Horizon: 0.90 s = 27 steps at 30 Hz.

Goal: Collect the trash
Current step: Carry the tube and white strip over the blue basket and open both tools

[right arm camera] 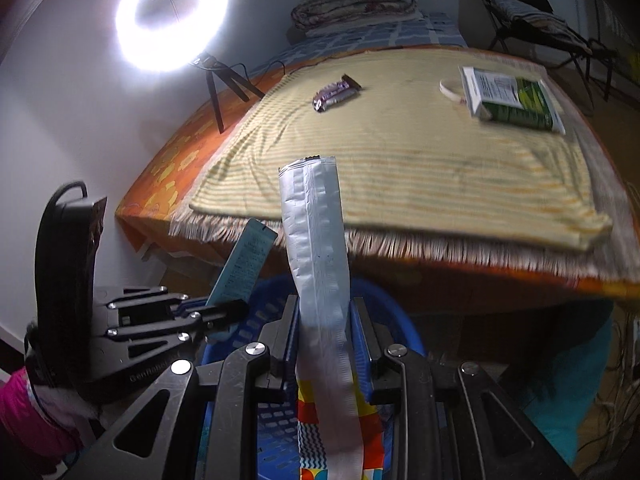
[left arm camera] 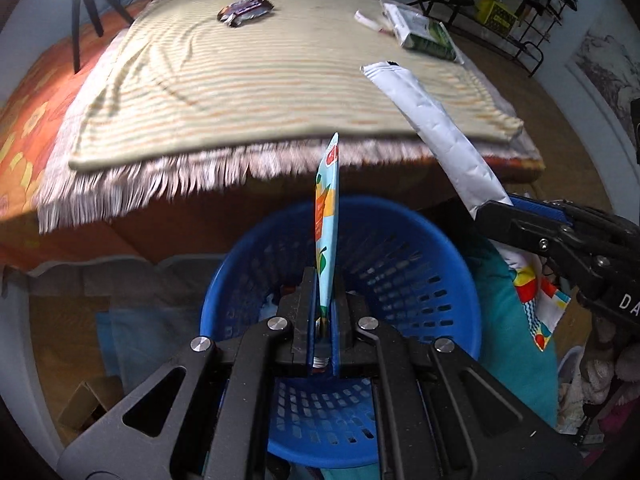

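Trash is held in both grippers above a blue basket point(left arm camera: 400, 264) that stands on the floor at the foot of a bed. The left gripper point(left arm camera: 323, 312) is clamped tight on the lower end of a thin light-blue sachet point(left arm camera: 328, 216), which stands upright, edge-on to the camera, with orange and green print on it. The right gripper point(right arm camera: 324, 336) is clenched on a long wrapper point(right arm camera: 316, 240), silver on the shown side and printed in red, yellow and blue at its lower end, which hangs below the jaws; the silver end rises tilted over the bed's edge. Each gripper shows in the other's view, the two just beside each other over the basket's rim.

On the striped blanket point(left arm camera: 248, 80) covering the bed lie more pieces: a purple bar wrapper point(left arm camera: 245, 9) near the far side, a white-and-green carton point(left arm camera: 422, 31) towards the right, and a small white item point(left arm camera: 370, 21) touching it. A fringe point(left arm camera: 160, 184) hangs along the near edge. A lit ring light point(right arm camera: 172, 16) on a tripod stands at the bed's left side.
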Each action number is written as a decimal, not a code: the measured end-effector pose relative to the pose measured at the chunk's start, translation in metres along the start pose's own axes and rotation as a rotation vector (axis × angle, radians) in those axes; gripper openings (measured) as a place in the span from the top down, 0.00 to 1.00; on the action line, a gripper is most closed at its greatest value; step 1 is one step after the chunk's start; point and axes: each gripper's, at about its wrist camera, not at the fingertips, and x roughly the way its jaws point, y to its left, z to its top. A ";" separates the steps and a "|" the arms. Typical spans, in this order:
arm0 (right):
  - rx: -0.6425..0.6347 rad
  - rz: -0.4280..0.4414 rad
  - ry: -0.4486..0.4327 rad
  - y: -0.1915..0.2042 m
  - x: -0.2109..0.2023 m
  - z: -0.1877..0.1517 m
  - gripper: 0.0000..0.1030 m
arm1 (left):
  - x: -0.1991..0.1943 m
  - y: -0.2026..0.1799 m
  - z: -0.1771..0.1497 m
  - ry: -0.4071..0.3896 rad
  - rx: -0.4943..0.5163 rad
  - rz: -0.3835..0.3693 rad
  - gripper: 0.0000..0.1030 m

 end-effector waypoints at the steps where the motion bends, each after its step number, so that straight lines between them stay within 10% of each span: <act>1: 0.000 -0.002 0.004 0.002 0.002 -0.003 0.77 | 0.001 0.000 -0.004 0.004 -0.008 -0.002 0.97; 24: 0.049 -0.009 0.075 -0.005 0.042 -0.033 0.72 | 0.041 0.002 -0.026 0.095 -0.033 0.054 0.96; 27: 0.060 -0.007 0.079 -0.007 0.043 -0.034 0.70 | 0.042 0.002 -0.026 0.099 -0.034 0.055 0.84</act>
